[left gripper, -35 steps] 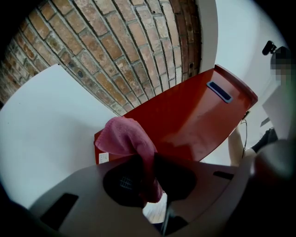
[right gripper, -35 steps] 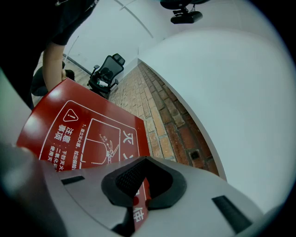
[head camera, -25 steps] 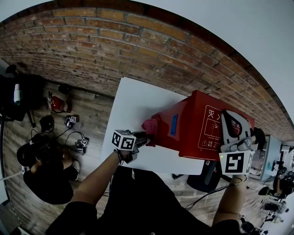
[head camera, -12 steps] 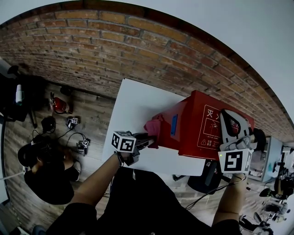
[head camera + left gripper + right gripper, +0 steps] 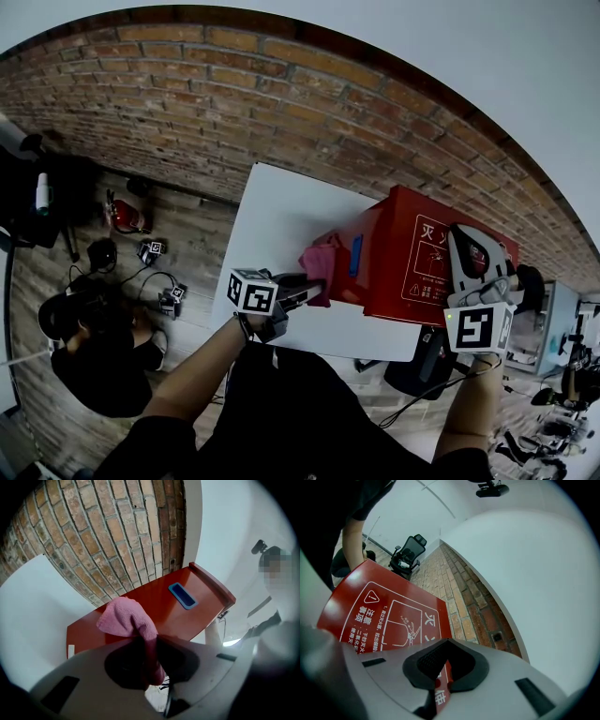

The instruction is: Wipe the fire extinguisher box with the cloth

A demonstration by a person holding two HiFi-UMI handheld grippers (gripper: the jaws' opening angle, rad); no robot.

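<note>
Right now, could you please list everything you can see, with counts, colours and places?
fire extinguisher box: one, red with white print, on the table's right part
handle recess: one, blue, on the box's side face
cloth: one, pink, against the box's side face
table: one, white, next to the wall
brick wall: one, reddish brown, behind the table
fire extinguisher: one, red, on the floor to the left
cables and small devices: several, black, on the floor to the left
office chair: one, black, by the wall
left gripper: one, grey, shut on the cloth
right gripper: one, grey, closed on the box's edge
</note>
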